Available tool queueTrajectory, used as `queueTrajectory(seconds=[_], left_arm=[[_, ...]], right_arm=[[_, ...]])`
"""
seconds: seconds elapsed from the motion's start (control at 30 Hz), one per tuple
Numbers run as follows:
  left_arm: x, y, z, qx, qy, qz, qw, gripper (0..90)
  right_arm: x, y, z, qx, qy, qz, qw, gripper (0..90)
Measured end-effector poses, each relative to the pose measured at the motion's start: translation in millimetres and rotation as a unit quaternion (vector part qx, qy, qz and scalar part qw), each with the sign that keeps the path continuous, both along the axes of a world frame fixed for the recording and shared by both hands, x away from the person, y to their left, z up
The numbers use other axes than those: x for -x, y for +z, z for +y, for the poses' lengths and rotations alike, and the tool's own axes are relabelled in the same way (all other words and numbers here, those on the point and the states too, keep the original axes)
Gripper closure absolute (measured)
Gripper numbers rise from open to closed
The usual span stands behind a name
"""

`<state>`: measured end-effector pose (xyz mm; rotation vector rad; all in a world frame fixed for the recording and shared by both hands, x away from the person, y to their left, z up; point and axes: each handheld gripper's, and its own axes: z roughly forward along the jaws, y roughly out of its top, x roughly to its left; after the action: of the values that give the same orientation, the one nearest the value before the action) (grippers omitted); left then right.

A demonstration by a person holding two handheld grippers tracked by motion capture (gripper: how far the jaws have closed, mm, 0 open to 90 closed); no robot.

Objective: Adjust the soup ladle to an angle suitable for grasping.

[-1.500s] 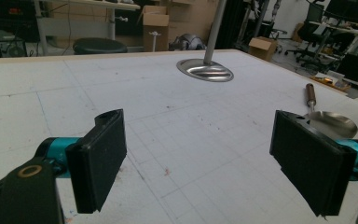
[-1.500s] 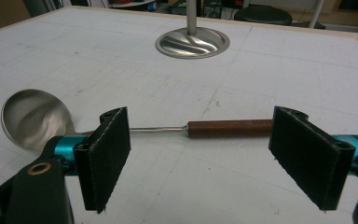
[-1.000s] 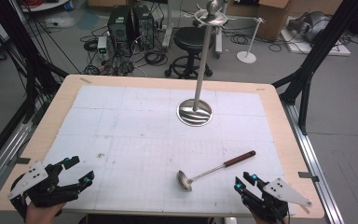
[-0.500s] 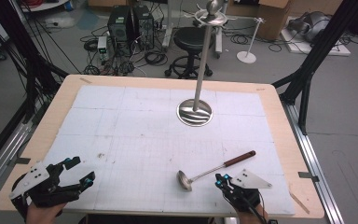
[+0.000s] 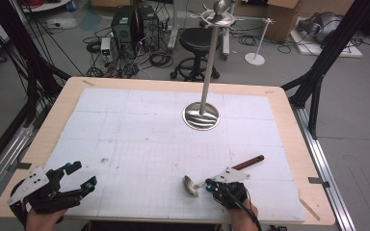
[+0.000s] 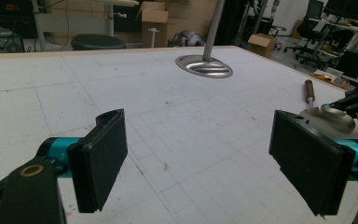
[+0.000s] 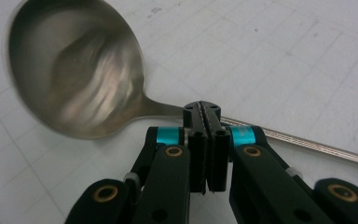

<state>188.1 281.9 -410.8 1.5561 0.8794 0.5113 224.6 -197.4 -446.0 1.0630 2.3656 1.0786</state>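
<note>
Right gripper (image 5: 211,184) moved left, jaws closed, ladle (image 7: 74,65) neck just beyond

Ladle (image 5: 191,185): silver bowl, bright metal stem, dark brown handle.
Right tool (image 5: 213,185): black, teal bands at the finger joints, brass-coloured rivets, pale grey plate on top.
Left tool (image 5: 79,175): black, teal accents, brass-coloured rivet, pale grey plate.
Bench (image 5: 289,144): light wood rim.
Mat (image 5: 139,139): white, faint grey grid, small dark specks.
Stand (image 5: 201,116): polished silver, round base, streaked reflections.
</note>
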Motion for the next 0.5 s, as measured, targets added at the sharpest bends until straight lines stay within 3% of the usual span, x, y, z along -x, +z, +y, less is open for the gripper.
queueTrajectory(seconds=[0.1, 0.5], left_arm=[[0.0, 0.0, -0.2, -0.001, 0.000, 0.000, 1.0000, 19.6], [-0.2, -0.3, -0.4, 0.001, 0.001, 0.001, 1.0000, 19.6]], right_arm=[[-1.7, 0.3, 1.0, -0.007, -0.004, 0.000, 1.0000, 89.4], [-12.6, -0.8, 17.4, 0.003, -0.006, -0.008, 0.9999, 89.4]])
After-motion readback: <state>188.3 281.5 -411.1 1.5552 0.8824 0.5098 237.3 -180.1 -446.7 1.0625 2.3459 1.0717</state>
